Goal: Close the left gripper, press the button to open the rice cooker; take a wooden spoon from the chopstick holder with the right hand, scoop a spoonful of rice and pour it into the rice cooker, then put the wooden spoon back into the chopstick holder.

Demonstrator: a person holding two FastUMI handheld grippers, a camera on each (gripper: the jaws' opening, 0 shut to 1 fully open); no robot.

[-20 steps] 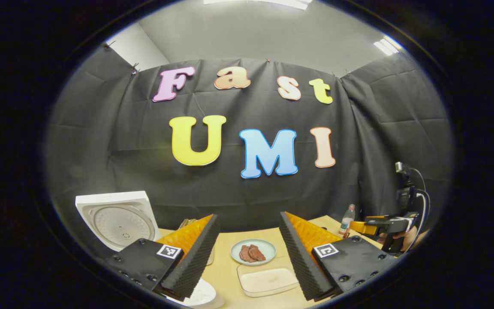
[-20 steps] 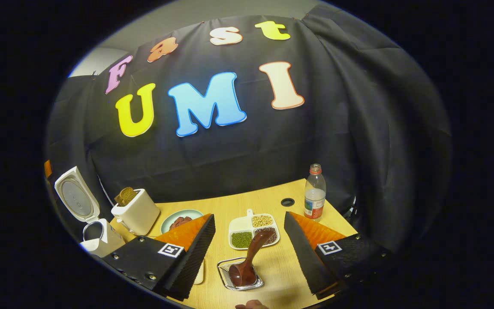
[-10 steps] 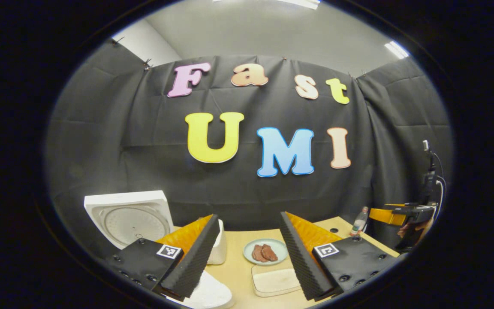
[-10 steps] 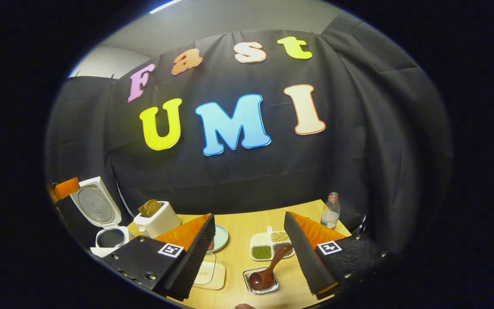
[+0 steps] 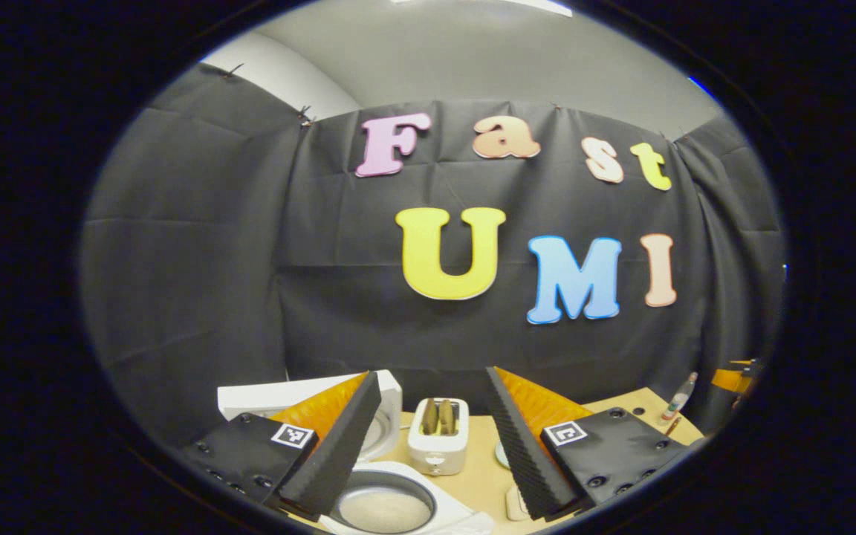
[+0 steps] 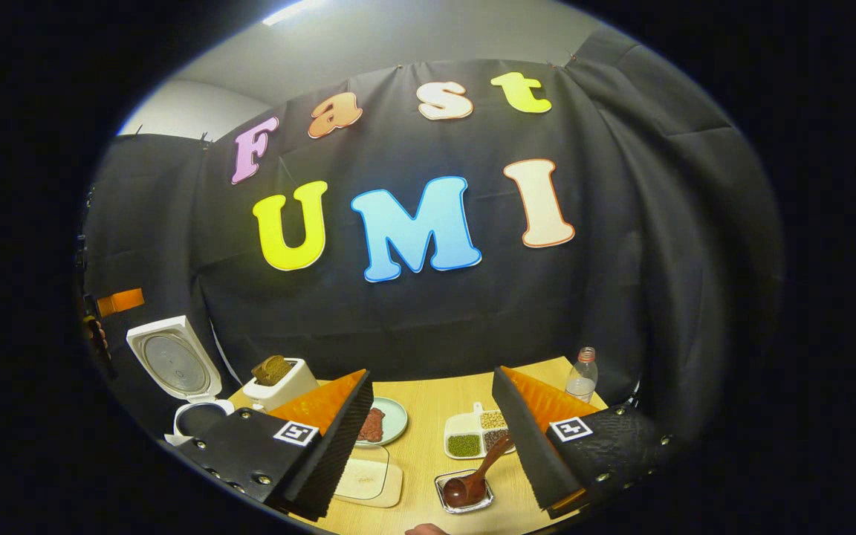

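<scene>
the left hand-held gripper (image 5: 432, 438) hangs with its jaws spread wide and nothing between them. just below it the rice cooker (image 5: 387, 509) sits open on the counter (image 5: 480, 464), pale rice in its pot, its lid (image 5: 391, 405) raised behind the left finger. beyond stands a white toaster (image 5: 439, 435).

the right hand-held gripper (image 6: 432, 438) is likewise wide open and empty. near it, between the fingers, the wooden spoon (image 6: 472, 479) leans in the small metal chopstick holder (image 6: 464, 492). farther on lie a divided dish of beans (image 6: 472, 438), a plate of meat (image 6: 380, 423), then a water bottle (image 6: 582, 375) at the far edge.
</scene>
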